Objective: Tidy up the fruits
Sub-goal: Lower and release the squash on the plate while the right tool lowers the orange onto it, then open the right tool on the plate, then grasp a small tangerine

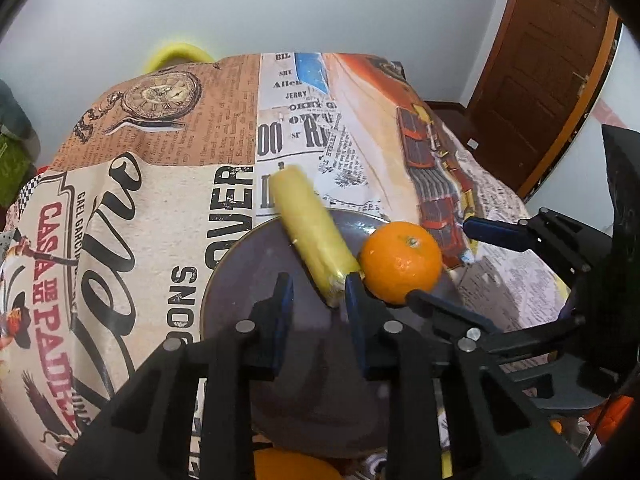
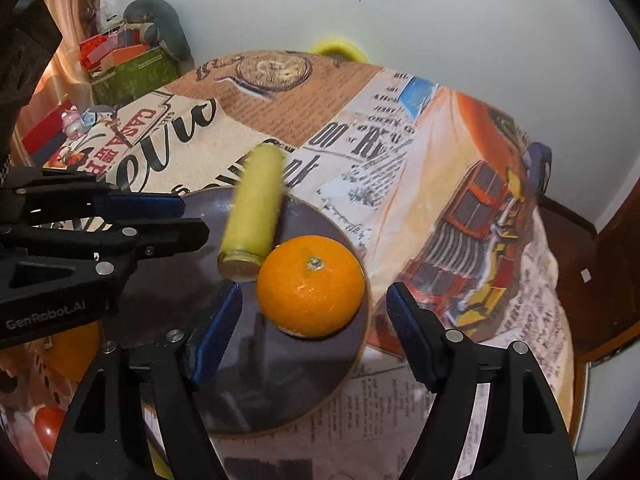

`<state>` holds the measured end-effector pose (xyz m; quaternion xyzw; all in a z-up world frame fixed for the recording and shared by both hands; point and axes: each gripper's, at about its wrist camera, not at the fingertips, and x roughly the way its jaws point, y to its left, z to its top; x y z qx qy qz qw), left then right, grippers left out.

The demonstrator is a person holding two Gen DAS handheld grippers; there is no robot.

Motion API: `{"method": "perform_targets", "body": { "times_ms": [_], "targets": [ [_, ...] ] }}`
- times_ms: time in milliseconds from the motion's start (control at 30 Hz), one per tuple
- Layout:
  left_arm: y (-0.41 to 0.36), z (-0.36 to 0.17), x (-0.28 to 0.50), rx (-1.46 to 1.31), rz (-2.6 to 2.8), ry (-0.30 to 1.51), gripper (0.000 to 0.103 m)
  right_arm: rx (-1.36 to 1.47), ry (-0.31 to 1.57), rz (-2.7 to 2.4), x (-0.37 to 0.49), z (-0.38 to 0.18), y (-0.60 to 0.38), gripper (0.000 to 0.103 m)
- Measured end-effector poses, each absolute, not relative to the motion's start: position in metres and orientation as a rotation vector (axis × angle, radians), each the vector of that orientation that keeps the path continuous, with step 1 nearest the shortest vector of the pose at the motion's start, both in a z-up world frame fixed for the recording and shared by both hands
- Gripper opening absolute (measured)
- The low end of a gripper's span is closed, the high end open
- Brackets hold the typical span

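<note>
A dark round plate [image 1: 240, 280] [image 2: 280, 380] with a gold rim lies on the printed tablecloth. On it sits an orange [image 1: 402, 262] [image 2: 310, 286], stem up. A yellow, banana-like piece [image 1: 312, 232] [image 2: 256, 208] lies across the plate's far rim, blurred, with its near end against the orange. My left gripper [image 1: 318, 280] [image 2: 194, 219] is shut and holds nothing; its tips are just short of the yellow piece's near end. My right gripper [image 2: 314, 320] [image 1: 439, 259] is open, its blue pads [image 2: 216, 332] on either side of the orange and clear of it.
A second orange [image 2: 72, 352] [image 1: 296, 466] and a red tomato [image 2: 48, 428] lie at the near left, below the left gripper. A green box of clutter [image 2: 132, 68] stands beyond the table's far left corner. A brown door [image 1: 552, 60] is at the right.
</note>
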<state>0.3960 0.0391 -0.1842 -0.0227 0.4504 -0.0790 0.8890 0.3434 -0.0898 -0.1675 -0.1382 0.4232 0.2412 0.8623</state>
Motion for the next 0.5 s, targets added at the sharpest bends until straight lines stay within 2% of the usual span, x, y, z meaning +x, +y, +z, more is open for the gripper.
{"method": "perform_targets", "body": {
  "times_ms": [267, 433, 500],
  "targets": [
    [0.042, -0.148, 0.358, -0.051, -0.145, 0.860, 0.027, -0.252, 0.828, 0.489, 0.323, -0.140, -0.100, 0.072],
    [0.050, -0.123, 0.322, -0.061, -0.115, 0.793, 0.045, -0.266, 0.766, 0.465, 0.293, -0.116, -0.106, 0.072],
    [0.052, -0.113, 0.304, -0.060, -0.106, 0.775, 0.045, -0.257, 0.751, 0.466, 0.282, -0.109, -0.109, 0.072]
  ]
}}
